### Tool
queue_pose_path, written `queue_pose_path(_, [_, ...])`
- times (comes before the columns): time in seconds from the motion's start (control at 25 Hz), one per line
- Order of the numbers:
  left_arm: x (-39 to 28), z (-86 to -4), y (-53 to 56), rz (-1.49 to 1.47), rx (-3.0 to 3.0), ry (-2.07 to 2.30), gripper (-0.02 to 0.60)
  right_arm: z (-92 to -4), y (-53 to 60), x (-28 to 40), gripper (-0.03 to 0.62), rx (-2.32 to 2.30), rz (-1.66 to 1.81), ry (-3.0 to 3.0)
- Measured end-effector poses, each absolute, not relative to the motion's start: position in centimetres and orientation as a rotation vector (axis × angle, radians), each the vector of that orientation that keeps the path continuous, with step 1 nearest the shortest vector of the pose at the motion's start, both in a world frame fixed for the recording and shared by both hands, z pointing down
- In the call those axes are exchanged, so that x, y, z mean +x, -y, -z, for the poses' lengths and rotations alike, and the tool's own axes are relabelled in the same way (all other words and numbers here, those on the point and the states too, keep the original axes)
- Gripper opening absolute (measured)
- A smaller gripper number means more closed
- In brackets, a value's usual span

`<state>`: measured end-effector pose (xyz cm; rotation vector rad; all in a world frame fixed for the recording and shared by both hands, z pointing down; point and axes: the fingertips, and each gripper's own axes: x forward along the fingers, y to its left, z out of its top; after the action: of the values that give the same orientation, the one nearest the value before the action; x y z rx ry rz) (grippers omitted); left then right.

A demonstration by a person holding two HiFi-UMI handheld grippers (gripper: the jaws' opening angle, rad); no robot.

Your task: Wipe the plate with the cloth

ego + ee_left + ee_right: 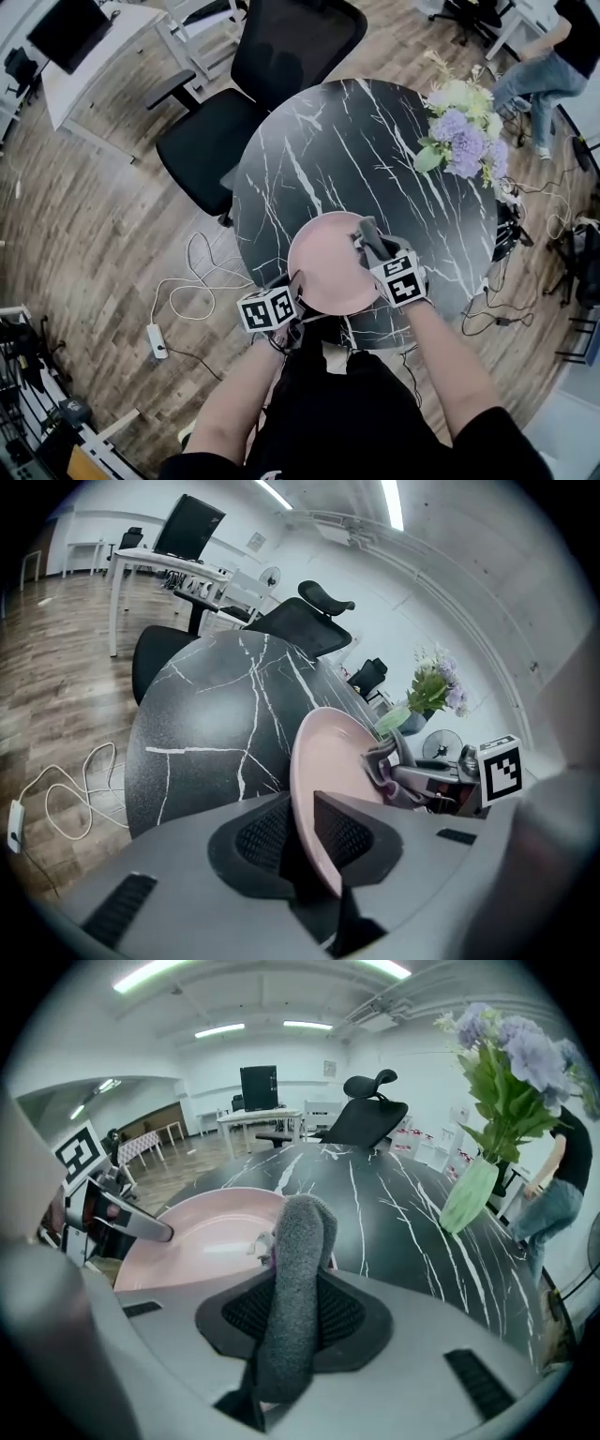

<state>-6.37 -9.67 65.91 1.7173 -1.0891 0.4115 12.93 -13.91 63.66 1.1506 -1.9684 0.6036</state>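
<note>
The plate is pale pink and the cloth is grey. White veins marble the black tabletop. The flowers are lilac and cream, the vase pale green.

Cloth against plate, flowers beyond

The pink plate's lower rim vanishes between the left hand-held gripper's pads. The grey cloth's lower end drops out of sight inside the right hand-held gripper. The head view's top right corner cuts off a person.
</note>
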Motion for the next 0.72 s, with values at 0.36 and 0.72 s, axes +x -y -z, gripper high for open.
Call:
queue_pose_path(0.36, [-6.9, -63.3, 10.6, -0.398, 1.831, 1.203, 0.215, -59.7, 13.6, 12.9, 0.112, 1.164, -0.544, 2.175])
queue_pose_path(0.72, [-9.8, -58.5, 10.2, -0.406, 1.932, 1.453, 0.227, -55.5, 12.1, 12.9, 0.112, 1.152, -0.529, 2.329])
